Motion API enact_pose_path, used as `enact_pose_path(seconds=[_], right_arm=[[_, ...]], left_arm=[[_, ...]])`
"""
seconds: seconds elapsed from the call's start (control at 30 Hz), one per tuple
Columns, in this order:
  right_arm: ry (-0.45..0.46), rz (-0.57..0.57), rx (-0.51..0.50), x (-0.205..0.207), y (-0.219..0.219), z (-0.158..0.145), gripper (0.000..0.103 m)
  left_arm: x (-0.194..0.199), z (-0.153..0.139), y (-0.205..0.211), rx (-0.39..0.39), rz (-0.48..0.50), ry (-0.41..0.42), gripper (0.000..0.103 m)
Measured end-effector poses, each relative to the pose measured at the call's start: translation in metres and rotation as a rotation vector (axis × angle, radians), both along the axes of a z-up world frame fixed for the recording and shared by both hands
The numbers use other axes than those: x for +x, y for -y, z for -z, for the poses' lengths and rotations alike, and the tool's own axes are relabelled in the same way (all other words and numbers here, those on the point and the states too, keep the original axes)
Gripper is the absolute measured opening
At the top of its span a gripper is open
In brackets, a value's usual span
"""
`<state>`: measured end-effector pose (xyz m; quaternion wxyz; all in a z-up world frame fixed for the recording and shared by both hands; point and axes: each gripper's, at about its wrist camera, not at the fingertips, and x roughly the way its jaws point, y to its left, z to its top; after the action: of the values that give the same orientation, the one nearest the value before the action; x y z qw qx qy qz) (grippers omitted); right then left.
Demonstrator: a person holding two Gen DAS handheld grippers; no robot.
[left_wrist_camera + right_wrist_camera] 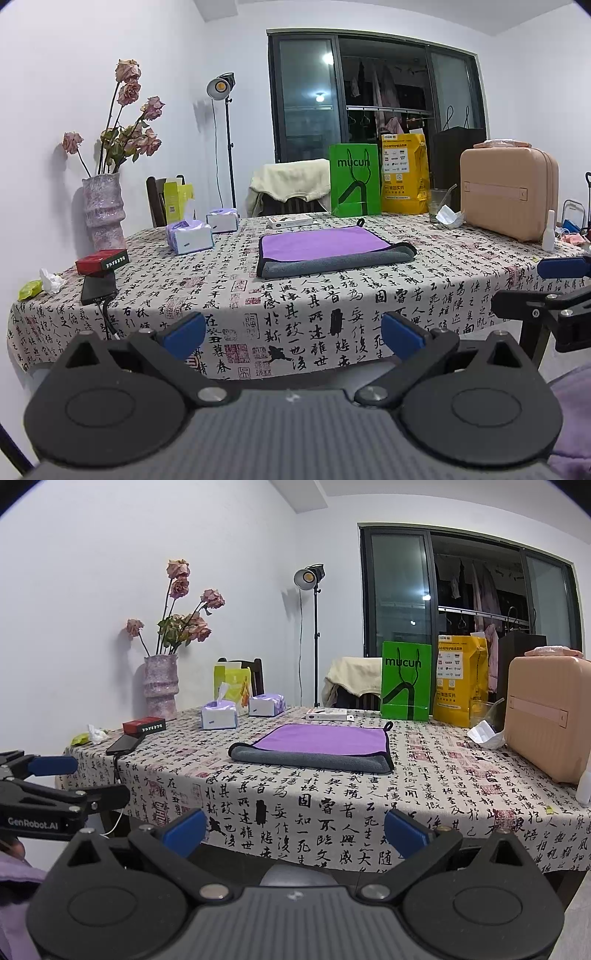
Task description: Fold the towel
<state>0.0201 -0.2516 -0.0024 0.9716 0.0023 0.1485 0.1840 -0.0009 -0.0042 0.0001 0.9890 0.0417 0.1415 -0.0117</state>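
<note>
A purple towel (325,243) with a grey underside and black edging lies folded on the calligraphy tablecloth (295,295), its grey fold toward me. It also shows in the right wrist view (321,740). My left gripper (291,334) is open and empty, held off the table's near edge, well short of the towel. My right gripper (293,830) is open and empty too, likewise in front of the table. The right gripper shows at the right edge of the left view (546,288), and the left gripper at the left edge of the right view (62,782).
On the table: a vase of dried roses (103,210), two tissue boxes (190,236), a red box (101,260), a phone with cable (98,288), green bag (354,181) and yellow bag (404,173), a glass (439,203), a pink case (509,192), a white bottle (549,230).
</note>
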Motion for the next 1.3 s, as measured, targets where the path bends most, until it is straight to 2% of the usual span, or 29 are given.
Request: enact_pose_path(seconds=[0.4,0.67,1.0,1.17,1.3], right_arm=[[0.001,0.001,-0.003,0.000,0.000,0.000,0.103],[0.037,0.031,-0.007,0.002,0.004,-0.005,0.103],[0.062,0.055,-0.028,0.032,0.014,-0.004,0.103],[0.084,0.052,-0.052,0.055,0.015,0.000,0.103],[0.089,0.031,-0.055,0.078,0.018,0.002,0.103]], left_arm=[[0.001,-0.001,0.000,0.002,0.004,0.000,0.103],[0.007,-0.005,-0.005,-0.002,0.002,0.005,0.103],[0.040,-0.003,-0.009,0.021,0.042,-0.003,0.103],[0.067,-0.003,-0.022,-0.027,0.002,-0.043,0.103],[0.090,-0.006,-0.030,-0.026,-0.020,-0.027,0.103]])
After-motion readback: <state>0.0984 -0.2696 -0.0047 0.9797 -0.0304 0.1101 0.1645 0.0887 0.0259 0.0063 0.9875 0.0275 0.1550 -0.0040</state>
